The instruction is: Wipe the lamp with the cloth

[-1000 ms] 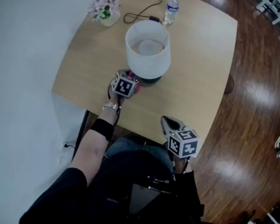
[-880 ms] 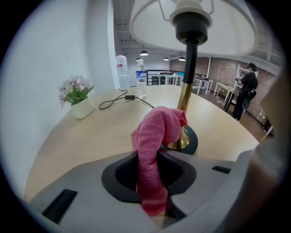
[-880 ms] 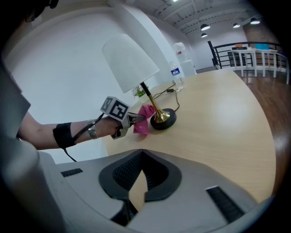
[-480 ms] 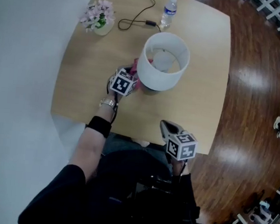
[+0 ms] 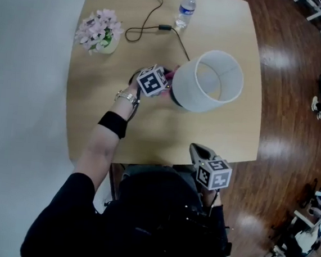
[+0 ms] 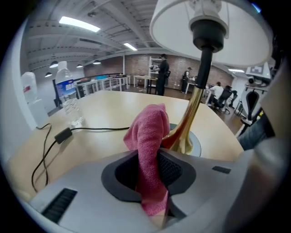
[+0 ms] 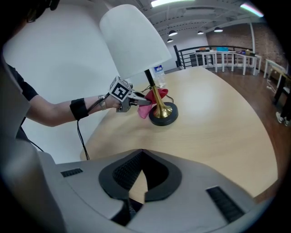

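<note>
While the lamp [image 5: 210,82] stands toward the right half of the wooden table [image 5: 216,136], bare top lies open on its near side and to its right, out to both edges. Far side is busier: water bottle [image 5: 185,9], black cord [image 5: 153,25] with inline switch, flower pot [image 5: 99,31] near the far-left corner. Dark wood floor [image 5: 295,138] runs beyond the right edge.

Left gripper [image 6: 152,157]: jaws narrow, clamped on a pink cloth [image 6: 150,136]. Cloth stands up out of the jaws in a bunched fold and hangs down behind them. Its front touches the flared foot of the brass stem [image 6: 193,118], just above the dark round base [image 6: 196,142]. White shade sits overhead, to the gripper's right.

Right gripper [image 7: 142,154]: tips drawn together, nothing between them. It hangs over the table's near edge, well apart from the lamp, which lies straight ahead of it across bare tabletop.
</note>
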Available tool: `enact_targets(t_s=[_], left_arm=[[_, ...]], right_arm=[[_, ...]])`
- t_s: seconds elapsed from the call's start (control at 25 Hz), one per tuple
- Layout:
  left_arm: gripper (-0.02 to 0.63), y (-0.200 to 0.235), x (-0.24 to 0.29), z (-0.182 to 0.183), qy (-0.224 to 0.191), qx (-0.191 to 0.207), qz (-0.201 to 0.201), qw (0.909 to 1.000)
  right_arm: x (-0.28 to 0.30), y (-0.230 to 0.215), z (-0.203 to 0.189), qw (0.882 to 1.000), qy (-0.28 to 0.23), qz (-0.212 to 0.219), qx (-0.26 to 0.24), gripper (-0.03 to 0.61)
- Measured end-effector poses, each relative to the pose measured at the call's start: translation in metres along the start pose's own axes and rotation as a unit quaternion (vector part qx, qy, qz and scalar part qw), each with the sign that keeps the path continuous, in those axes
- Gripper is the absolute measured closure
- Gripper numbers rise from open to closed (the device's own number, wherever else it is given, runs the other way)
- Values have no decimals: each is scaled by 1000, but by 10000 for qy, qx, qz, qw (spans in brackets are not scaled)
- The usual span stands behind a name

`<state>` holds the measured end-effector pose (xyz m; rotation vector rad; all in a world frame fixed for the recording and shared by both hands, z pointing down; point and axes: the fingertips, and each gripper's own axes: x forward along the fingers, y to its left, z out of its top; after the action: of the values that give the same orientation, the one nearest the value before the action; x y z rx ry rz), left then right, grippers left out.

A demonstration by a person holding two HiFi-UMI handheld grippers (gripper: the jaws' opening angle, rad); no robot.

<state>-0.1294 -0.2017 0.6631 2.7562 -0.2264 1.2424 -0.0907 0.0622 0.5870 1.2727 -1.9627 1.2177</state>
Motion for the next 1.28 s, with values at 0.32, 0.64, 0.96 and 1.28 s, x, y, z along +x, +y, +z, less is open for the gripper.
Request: enact_targets(t_s=[0.32,0.64,0.96,1.28], left_arm=[[520,-11,19,12,307,1616,-1215,9789],[522,-20,28,24,285,2066,-1448,9672],[522,-34,12,-1,529,2096,-1144,9696],[523,-51,3,-14,424,1523,-700,9849]], right_arm=[[-8,10,-1,9973,-116,-581,426,574],[-3,21,10,9971,-88,-624,424,574],[0,27,19,9985,-88,-497,197,574],[-1,28,19,9993,-88,-364,5,574]])
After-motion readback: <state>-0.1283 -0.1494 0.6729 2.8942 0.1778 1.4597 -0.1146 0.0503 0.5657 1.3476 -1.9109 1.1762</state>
